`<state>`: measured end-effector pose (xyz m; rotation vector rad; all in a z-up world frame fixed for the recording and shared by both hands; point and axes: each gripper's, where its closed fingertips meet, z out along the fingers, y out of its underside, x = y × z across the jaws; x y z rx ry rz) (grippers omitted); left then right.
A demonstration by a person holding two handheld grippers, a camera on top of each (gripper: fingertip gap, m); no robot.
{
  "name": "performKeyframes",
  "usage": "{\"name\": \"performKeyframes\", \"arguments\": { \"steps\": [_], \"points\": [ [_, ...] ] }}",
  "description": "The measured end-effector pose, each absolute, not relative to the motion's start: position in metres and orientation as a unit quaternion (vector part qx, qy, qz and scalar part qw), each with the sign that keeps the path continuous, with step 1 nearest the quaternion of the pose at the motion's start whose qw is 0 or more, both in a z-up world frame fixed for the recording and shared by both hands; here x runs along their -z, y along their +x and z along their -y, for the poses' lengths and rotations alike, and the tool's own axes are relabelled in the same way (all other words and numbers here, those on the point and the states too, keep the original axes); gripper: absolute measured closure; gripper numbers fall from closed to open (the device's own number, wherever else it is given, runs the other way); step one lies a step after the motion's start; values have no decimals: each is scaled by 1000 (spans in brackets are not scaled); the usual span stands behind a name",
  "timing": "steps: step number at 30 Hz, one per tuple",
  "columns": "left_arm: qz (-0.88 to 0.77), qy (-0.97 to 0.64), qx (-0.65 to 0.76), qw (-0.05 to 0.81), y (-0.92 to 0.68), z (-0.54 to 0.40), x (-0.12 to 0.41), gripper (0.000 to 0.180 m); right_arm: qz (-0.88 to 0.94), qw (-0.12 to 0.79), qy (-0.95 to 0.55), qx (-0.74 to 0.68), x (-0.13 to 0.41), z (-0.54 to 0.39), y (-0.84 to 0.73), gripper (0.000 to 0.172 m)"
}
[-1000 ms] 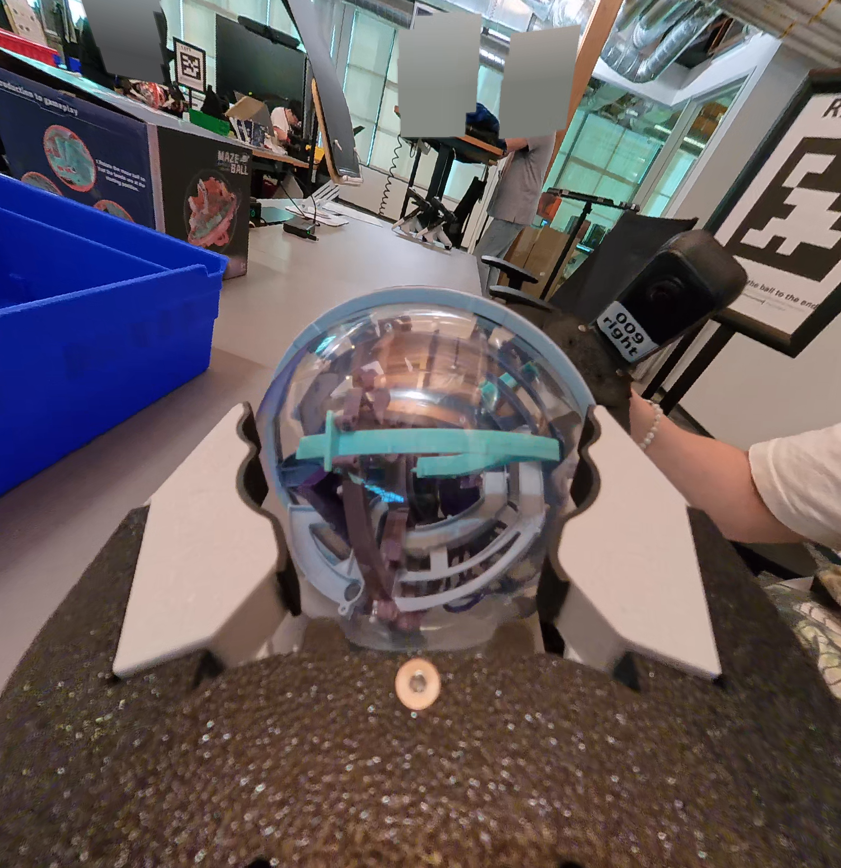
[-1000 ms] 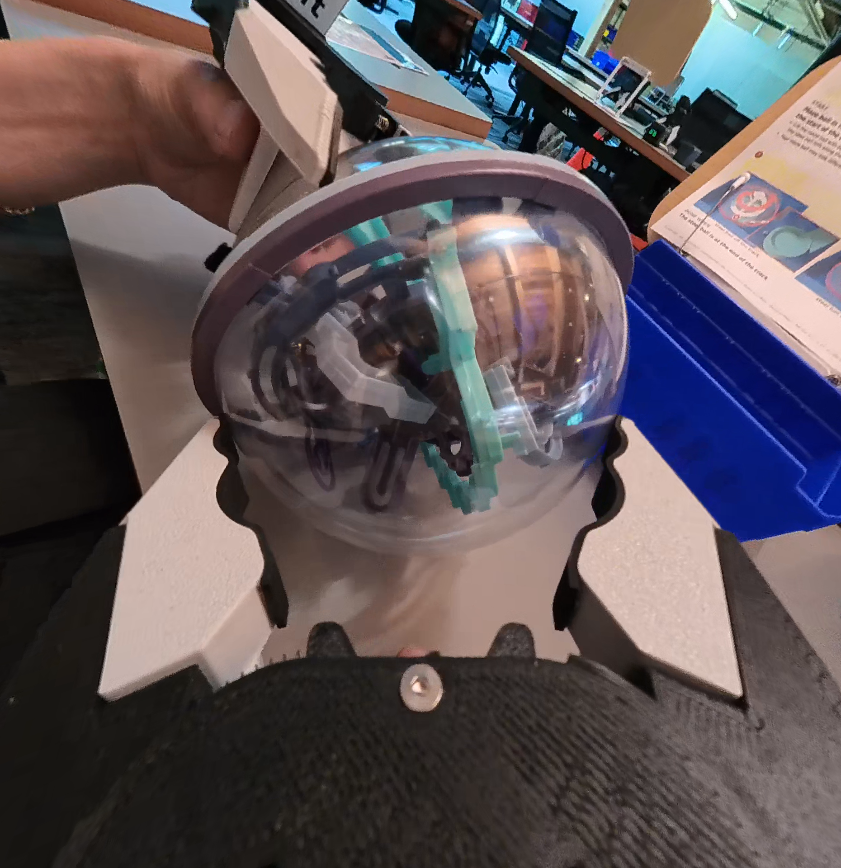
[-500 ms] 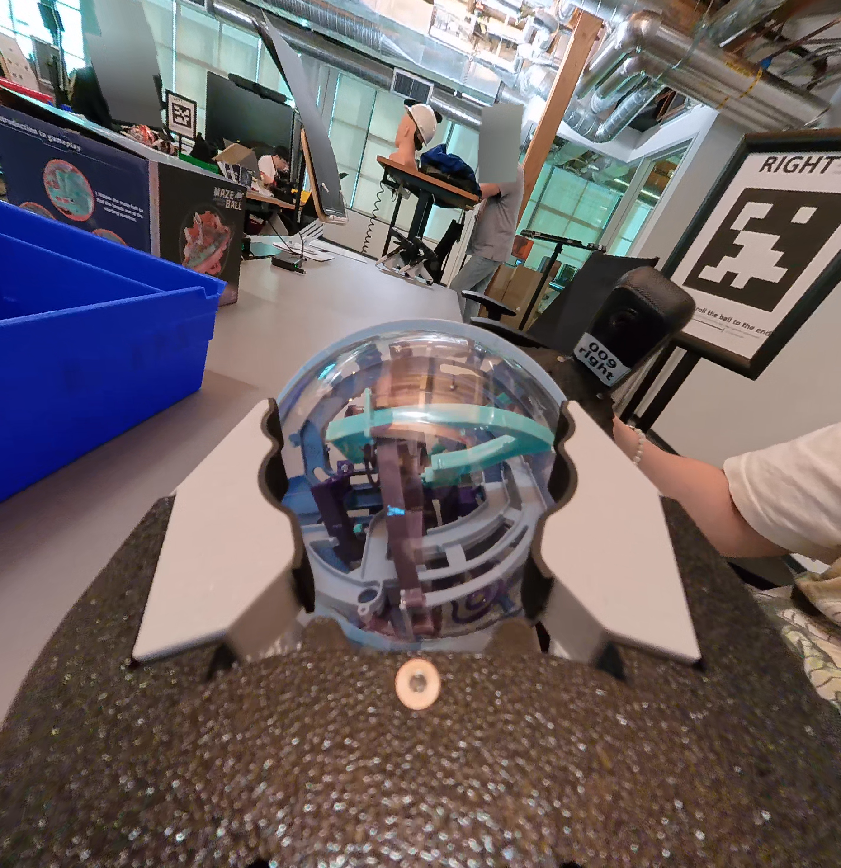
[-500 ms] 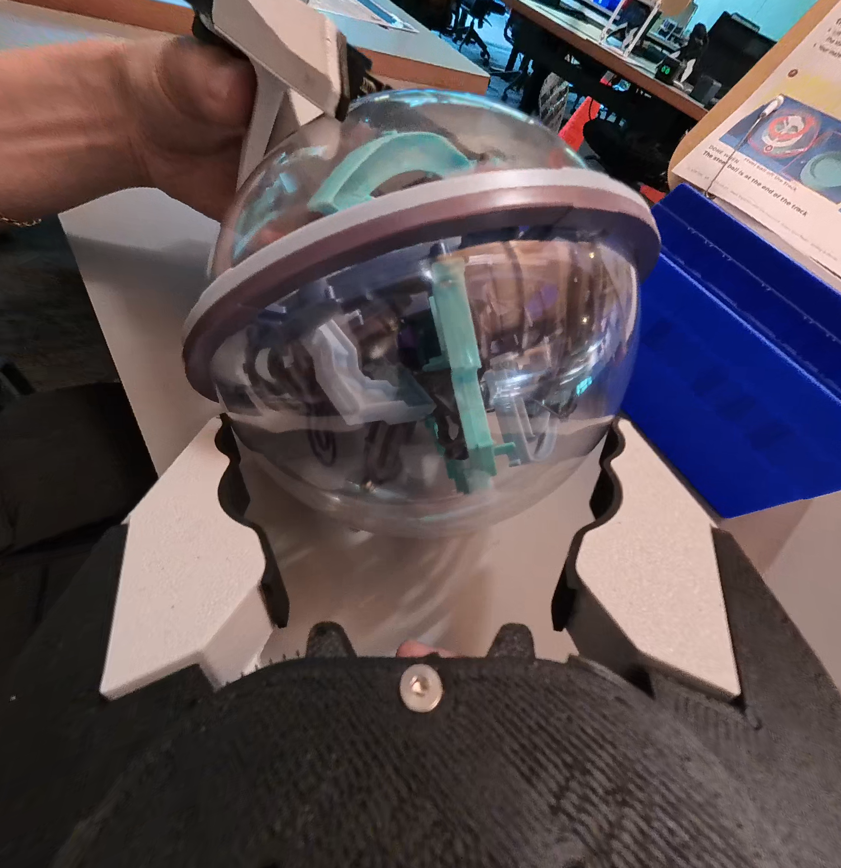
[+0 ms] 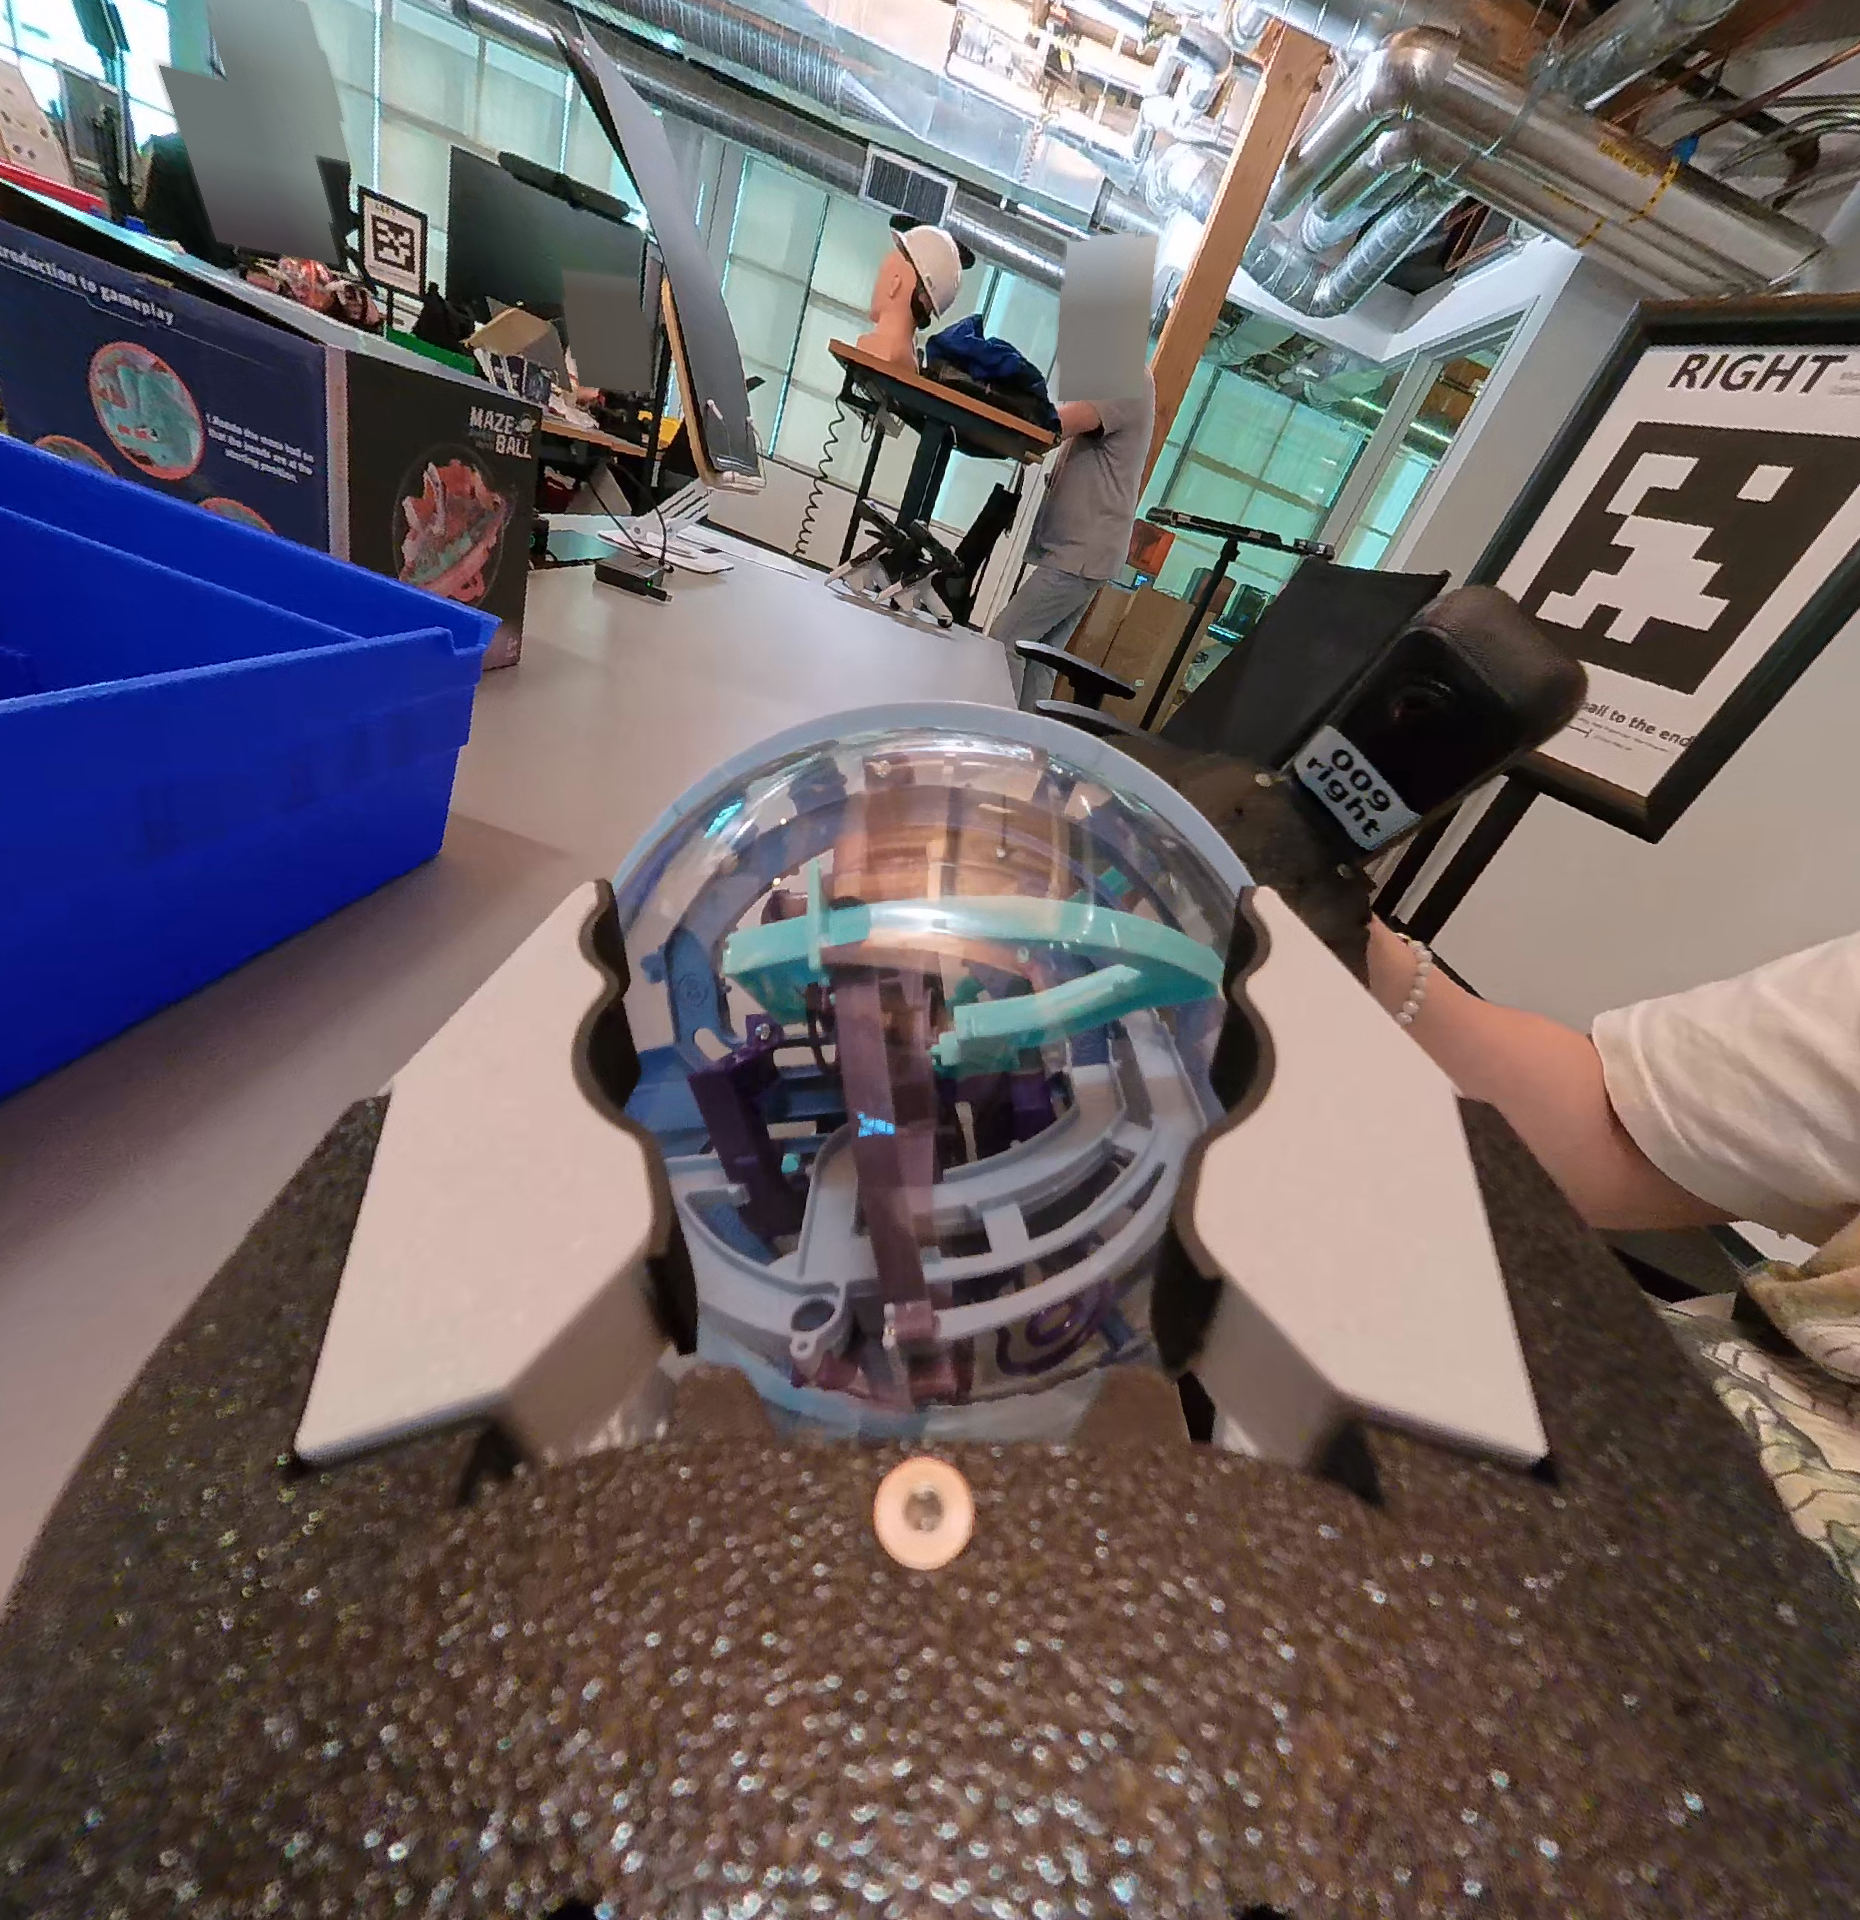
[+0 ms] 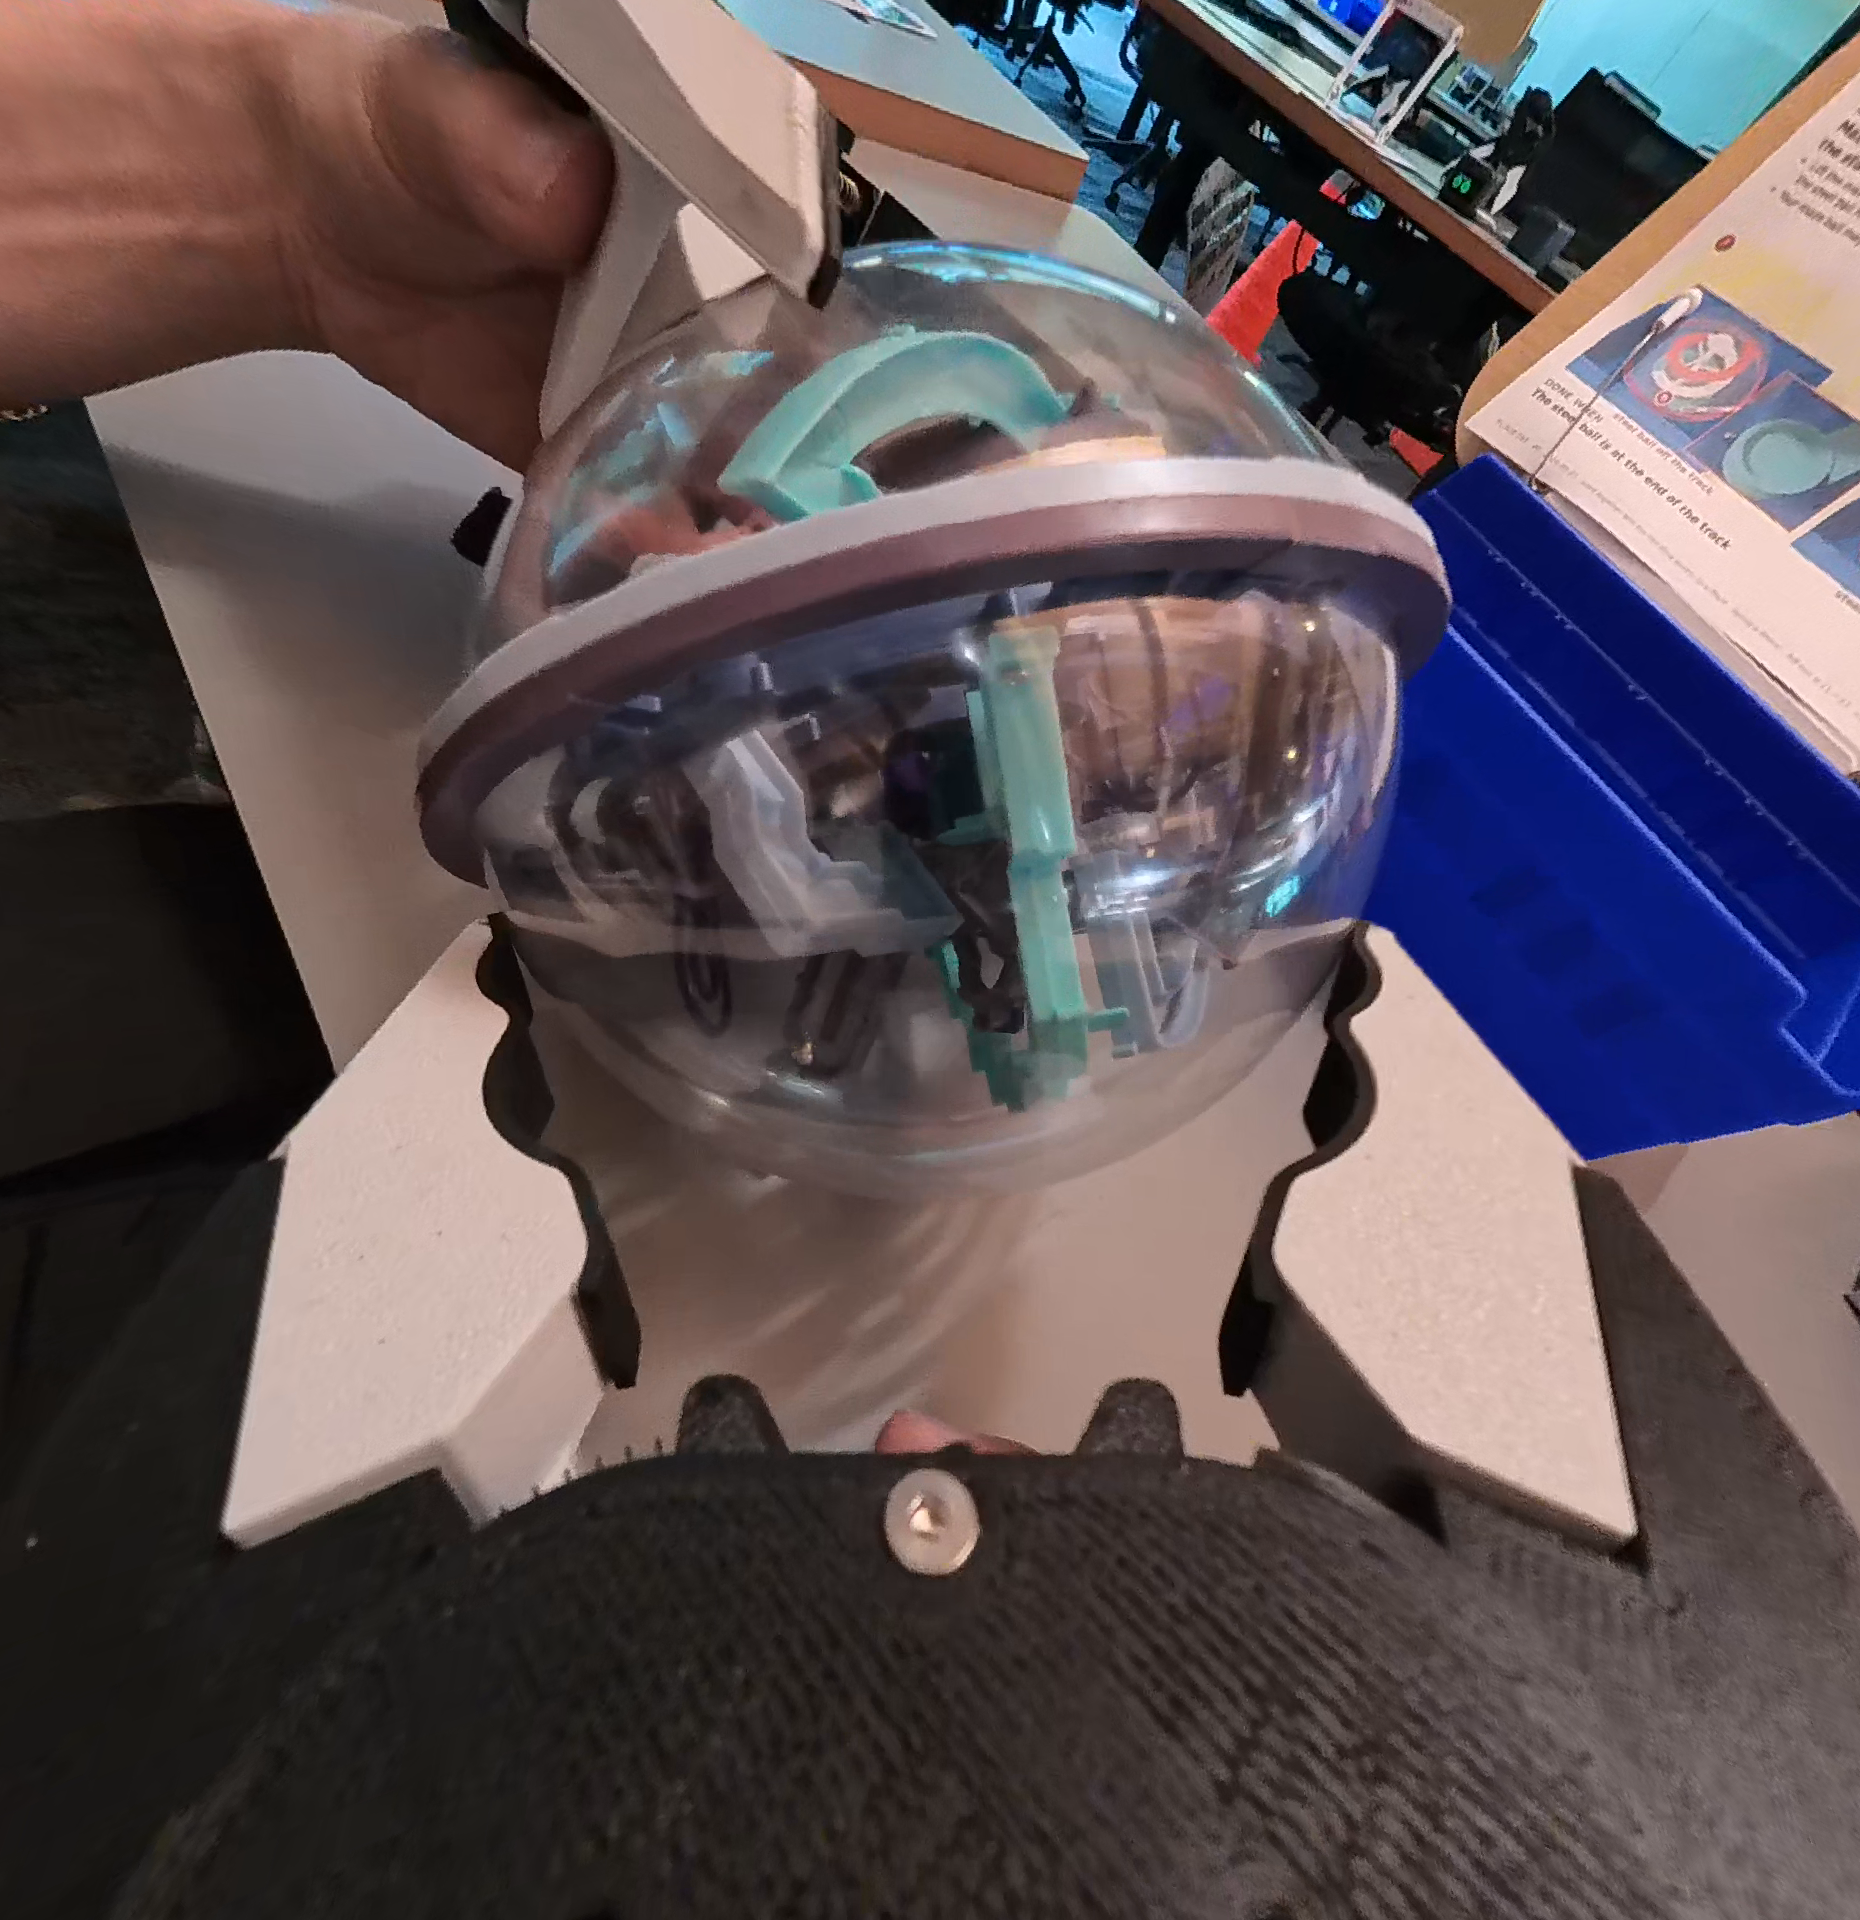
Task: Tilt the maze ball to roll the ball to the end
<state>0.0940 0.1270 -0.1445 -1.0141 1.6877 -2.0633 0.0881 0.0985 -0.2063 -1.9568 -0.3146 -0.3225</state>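
In the left wrist view the left gripper (image 5: 921,997) is clamped on the maze ball (image 5: 926,1039), a clear sphere with teal, purple and grey tracks inside; both dark wavy pads (image 5: 609,997) press against its sides. From the right wrist view the right gripper (image 6: 926,1039) has its fingers spread wide, and the same ball (image 6: 936,727) sits between its fingertips; the left pad (image 6: 510,997) and the right one lie right at the sphere's lower edge, but whether they press on it I cannot tell. The ball is up off the grey table (image 5: 697,644), tilted so that its grey ring (image 6: 905,561) slants down to the left in that view. Above the ball a hand (image 6: 282,197) grips the other tool, one white finger (image 6: 697,135) of which touches the top of the sphere. Just beside the ball stands a blue bin (image 5: 178,748), and behind that a dark printed box (image 5: 282,436). On the right a framed sign (image 5: 1684,520) with a black-and-white pattern stands near a bare forearm (image 5: 1508,1060). Far off, a person (image 5: 1082,499) stands at a raised desk
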Motion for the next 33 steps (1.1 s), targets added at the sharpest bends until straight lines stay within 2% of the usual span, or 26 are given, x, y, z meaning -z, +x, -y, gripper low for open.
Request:
{"name": "performKeyframes", "arguments": {
  "steps": [11, 15, 17, 24, 33],
  "points": [
    [-594, -343, 719, 108, 79, -135, 143, 68, 208, 527, -797, 208, 197, -108, 70, 25],
    [-610, -346, 706, 98, 78, -133, 151, 48, 218, 503, -800, 243, 203, -113, 67, 25],
    [-611, -350, 704, 96, 78, -134, 153, 44, 209, 508, -798, 250, 205, -116, 67, 25],
    [-558, -362, 745, 43, 80, -145, 154, 50, 157, 589, -764, 210, 192, -123, 57, 25],
    [-526, -383, 759, 16, 90, -143, 158, 56, 96, 623, -764, 139, 192, -115, 66, 26]
  ]
}}
